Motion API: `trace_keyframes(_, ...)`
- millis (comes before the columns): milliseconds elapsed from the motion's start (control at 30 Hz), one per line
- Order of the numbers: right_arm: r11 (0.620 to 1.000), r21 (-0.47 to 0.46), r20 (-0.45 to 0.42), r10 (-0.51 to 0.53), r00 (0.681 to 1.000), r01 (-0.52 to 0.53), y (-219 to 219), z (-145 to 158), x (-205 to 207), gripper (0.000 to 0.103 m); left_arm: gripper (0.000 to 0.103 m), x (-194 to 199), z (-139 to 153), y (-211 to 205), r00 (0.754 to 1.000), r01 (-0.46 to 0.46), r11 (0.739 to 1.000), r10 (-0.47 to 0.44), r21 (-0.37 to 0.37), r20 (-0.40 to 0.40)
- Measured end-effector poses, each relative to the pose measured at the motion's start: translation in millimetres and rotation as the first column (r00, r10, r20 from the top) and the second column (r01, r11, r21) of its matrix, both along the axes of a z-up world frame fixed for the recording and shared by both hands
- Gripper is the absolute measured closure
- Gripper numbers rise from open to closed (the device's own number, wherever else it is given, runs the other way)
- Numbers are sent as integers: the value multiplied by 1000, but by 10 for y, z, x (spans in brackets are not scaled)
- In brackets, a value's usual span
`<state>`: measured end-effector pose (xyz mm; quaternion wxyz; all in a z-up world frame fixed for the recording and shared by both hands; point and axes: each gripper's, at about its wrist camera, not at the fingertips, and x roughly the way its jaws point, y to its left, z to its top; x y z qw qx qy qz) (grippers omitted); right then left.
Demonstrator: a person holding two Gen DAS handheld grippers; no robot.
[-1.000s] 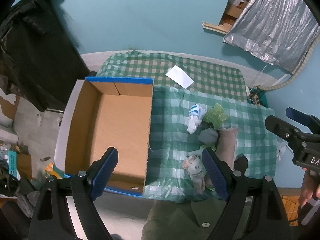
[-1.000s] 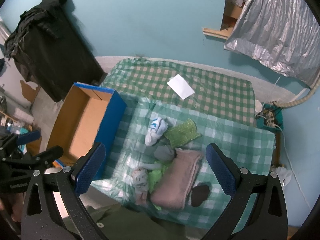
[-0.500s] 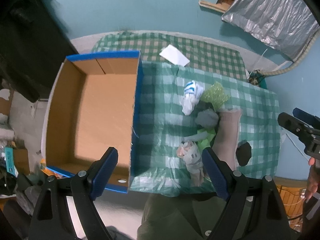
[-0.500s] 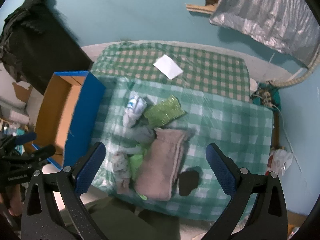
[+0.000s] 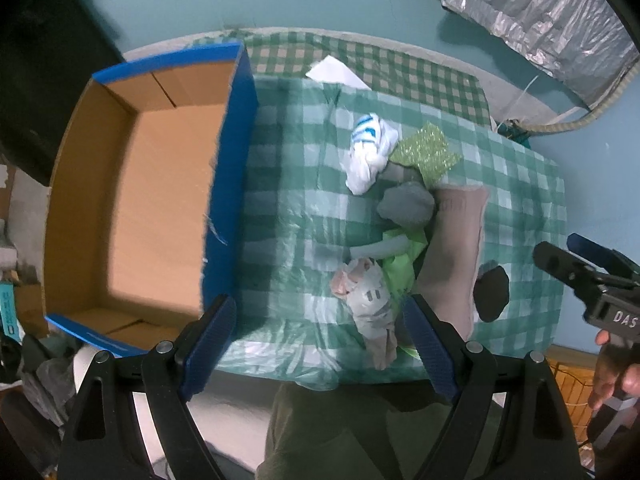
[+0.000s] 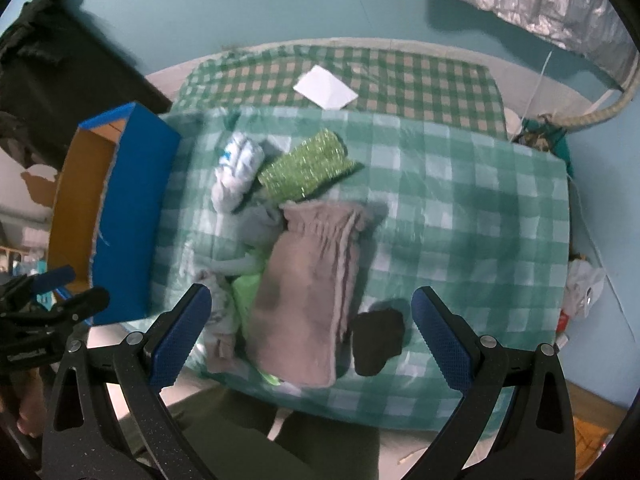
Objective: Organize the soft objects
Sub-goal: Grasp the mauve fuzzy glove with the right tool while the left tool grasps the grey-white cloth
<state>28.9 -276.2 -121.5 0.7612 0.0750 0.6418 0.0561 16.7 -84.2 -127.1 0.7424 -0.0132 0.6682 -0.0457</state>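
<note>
Both grippers, left (image 5: 320, 344) and right (image 6: 312, 336), have dropped closer over the clothes pile (image 6: 280, 248) (jaws wide, empty).

A bright lime-green cloth (image 6: 245, 286) lies mostly hidden under the folded mauve towel (image 6: 308, 296); the white paper sheet (image 5: 334, 72) is partly covered.

A green-and-white checked cloth (image 6: 460, 184) is seen. The box (image 5: 230, 184) is blue outside, brown inside. At twelve o'clock of the mauve towel (image 6: 308, 288), a glittery green cloth (image 6: 308, 168) is seen.
</note>
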Motion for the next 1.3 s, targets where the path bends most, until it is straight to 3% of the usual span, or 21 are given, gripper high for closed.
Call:
trace_keyframes(500, 997, -5, -117, 81, 990, -83, 109, -811, 33, 2, 16, -15, -619, -257, 995, 11, 1000, -8, 21, -100)
trace_keyframes(1000, 995, 7, -160, 103, 982, -103, 218, -1253, 181, 2, 16, -23, -1015, -273, 990, -20, 1000, 21, 8, -143)
trace_keyframes(1100, 995, 14, -166, 102, 981, -101, 228, -1317, 202, 9, 16, -27, -1071, -270, 988, -16, 1000, 17, 3, -153)
trace_keyframes(1300, 992, 59, -149, 122, 981, -115, 230, -1364, 247, 36, 16, 15, -1149, -274, 984, -25, 1000, 22, -12, -176)
